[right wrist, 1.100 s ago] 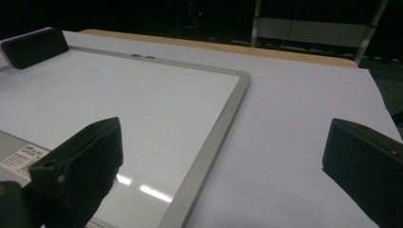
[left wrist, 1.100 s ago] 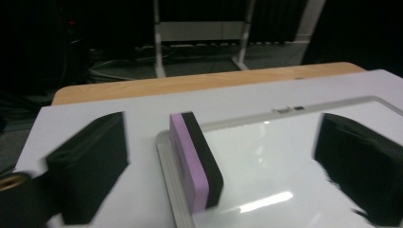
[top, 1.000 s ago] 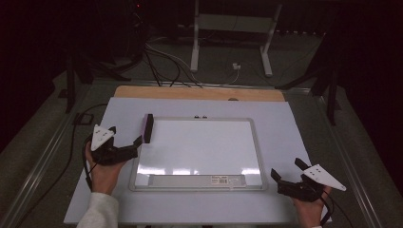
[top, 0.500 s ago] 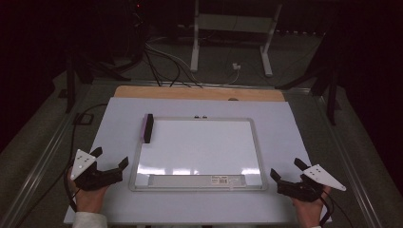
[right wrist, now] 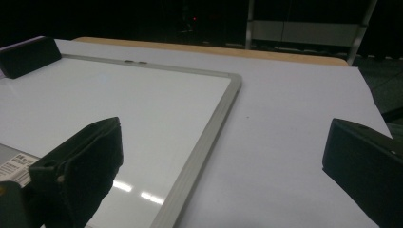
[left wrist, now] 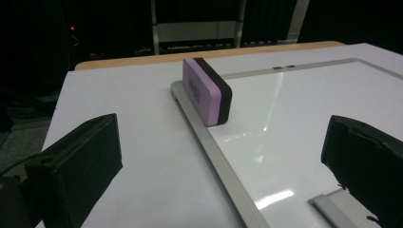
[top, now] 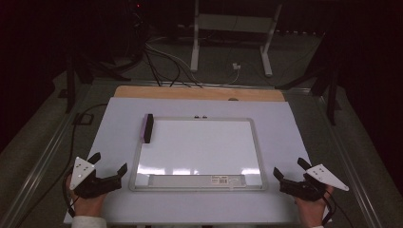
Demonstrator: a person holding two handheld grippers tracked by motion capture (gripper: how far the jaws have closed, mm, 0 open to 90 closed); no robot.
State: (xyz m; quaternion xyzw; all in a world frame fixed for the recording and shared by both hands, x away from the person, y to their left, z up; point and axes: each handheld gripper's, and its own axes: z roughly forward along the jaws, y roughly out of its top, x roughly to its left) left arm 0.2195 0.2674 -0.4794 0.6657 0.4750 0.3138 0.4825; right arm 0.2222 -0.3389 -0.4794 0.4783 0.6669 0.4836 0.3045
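Purple-black eraser on whiteboard frame.

Eraser on whiteboard's left frame, board centred on table.

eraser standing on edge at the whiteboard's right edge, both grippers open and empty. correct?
Not quite. The eraser stands at the left edge of the whiteboard, as the high view shows. The rest holds: left gripper and right gripper are open and empty.
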